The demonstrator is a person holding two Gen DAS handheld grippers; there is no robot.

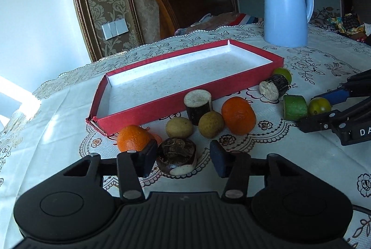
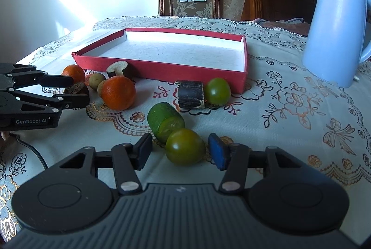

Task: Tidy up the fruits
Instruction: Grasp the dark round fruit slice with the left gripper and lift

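Left wrist view: left tool brackets a dark brown fruit, pads not visibly pressing; firm, rough, grip its sides; right tool likewise straddles a smooth, slippery green tomato.

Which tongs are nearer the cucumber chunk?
Right. The right tongs bracket a green tomato that touches the cucumber chunk. The left tongs sit far to its left, around a dark brown fruit.

A blue kettle stands on the lace tablecloth.
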